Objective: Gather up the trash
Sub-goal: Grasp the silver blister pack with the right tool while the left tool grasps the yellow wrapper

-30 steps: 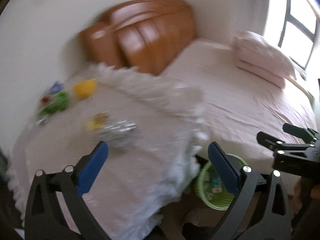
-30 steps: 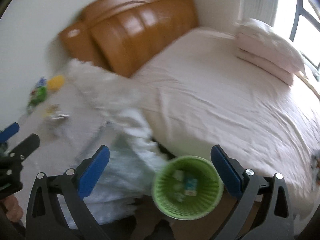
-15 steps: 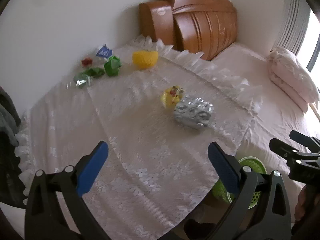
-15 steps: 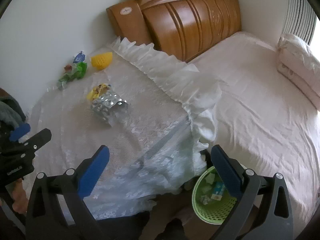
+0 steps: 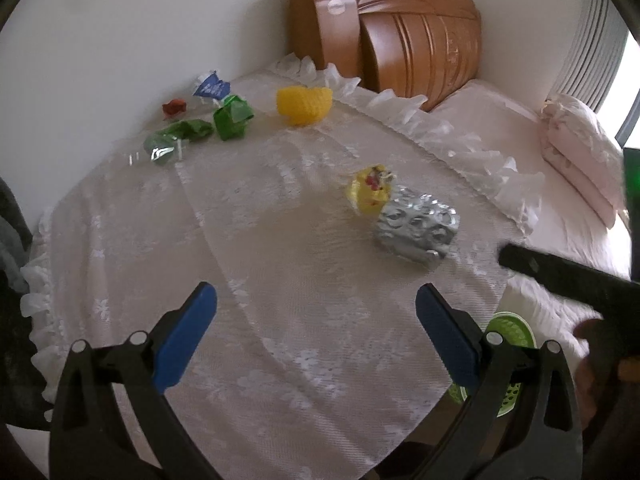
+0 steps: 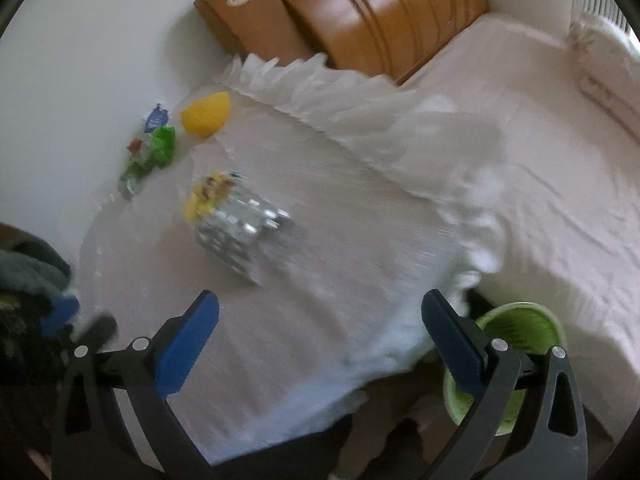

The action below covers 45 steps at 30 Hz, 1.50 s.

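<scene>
Both tongs (image 5: 316, 334) (image 6: 320, 334) wide, empty | foil wrapper (image 5: 416, 228) nr table (image 5: 280, 400) edge

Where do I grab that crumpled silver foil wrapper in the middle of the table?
Take the silver foil wrapper across its narrower width, coming from above with the open left tongs. It lies flat and the yellow wrapper touches its far end, so close on the near half.

Lace-covered bench (image 5: 280, 280): silver foil wrapper (image 5: 416, 228) touching yellow wrapper (image 5: 370, 192), right of centre; yellow mesh cup (image 5: 304, 104), green wrappers (image 5: 208, 128), blue wrapper (image 5: 211, 87) far left. Left gripper (image 5: 316, 332) near, spread wide, empty.
</scene>
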Available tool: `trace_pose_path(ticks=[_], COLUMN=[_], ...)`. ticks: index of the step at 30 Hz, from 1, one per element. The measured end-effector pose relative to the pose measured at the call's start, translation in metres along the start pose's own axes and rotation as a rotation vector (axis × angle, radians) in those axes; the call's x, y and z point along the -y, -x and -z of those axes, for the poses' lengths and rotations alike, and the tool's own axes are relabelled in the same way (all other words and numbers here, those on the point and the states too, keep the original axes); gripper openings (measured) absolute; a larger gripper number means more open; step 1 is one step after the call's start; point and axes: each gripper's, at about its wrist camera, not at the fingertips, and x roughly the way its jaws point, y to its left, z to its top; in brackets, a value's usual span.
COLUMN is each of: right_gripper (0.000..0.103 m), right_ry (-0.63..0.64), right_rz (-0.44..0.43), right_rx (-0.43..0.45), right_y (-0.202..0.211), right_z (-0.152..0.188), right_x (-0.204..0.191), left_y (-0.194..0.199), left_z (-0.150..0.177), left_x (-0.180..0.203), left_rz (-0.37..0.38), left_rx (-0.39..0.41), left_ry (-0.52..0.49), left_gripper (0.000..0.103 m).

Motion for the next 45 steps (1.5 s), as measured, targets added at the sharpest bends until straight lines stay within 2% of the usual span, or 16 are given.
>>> trace_pose_path(ticks=[5, 7, 8, 9, 11, 13, 15, 23, 25, 26, 39, 45], right_gripper=[0.099, 0.086, 0.083, 0.074, 0.064, 0.037, 0.026, 0.024, 0.010, 0.009, 0.006, 0.006], right_ry=[-0.072, -0.116, -0.171, -0.195, -0.220, -0.225, -0.228, -0.177, -0.169, -0.166, -0.115, -0.079], right_rz=[-0.015, -0.027, -0.058, -0.076, -0.089, -0.137, -0.154, -0.134, -0.135, -0.134, -0.140, -0.100], right_rx=[-0.047, -0.075, -0.103, -0.112, -0.091, -0.089, -0.082, -0.012, -0.003, 0.002, 0.075, 0.114], right_y=[-0.038, -0.049, -0.058, -0.061, -0.061, -0.063, -0.062, -0.039, -0.035, -0.031, -0.001, 0.021], right_z=[-0.019, -0.021, -0.021, -0.020, -0.021, -0.021, -0.023, -0.023, -0.024, -0.023, -0.024, -0.021], right_x=[-0.026, -0.028, -0.027, -0.026, -0.028, -0.030, -0.031, -0.039, -0.037, -0.036, -0.018, -0.013], left_y=[-0.005, -0.006, -0.006, -0.006, -0.006, -0.008, -0.010, -0.015, -0.016, -0.016, -0.036, -0.067], left_z=[-0.003, -0.004, -0.005, -0.005, -0.007, -0.008, -0.008, -0.013, -0.014, -0.015, -0.019, -0.045], left_x=[-0.017, -0.021, -0.023, -0.025, -0.029, -0.032, -0.035, -0.035, -0.032, -0.031, 0.001, 0.026], left_rz=[0.006, 0.008, 0.009, 0.011, 0.018, 0.026, 0.029, 0.049, 0.053, 0.054, 0.087, 0.121], left_rx=[-0.012, -0.007, -0.005, -0.004, -0.002, -0.003, -0.007, -0.007, -0.005, -0.005, -0.037, -0.049], left_ry=[0.015, 0.014, 0.013, 0.012, 0.014, 0.016, 0.014, 0.003, -0.005, -0.007, -0.057, -0.087], left_gripper=[0.096, 0.096, 0.096, 0.096, 0.096, 0.096, 0.096, 0.096, 0.096, 0.096, 0.096, 0.096])
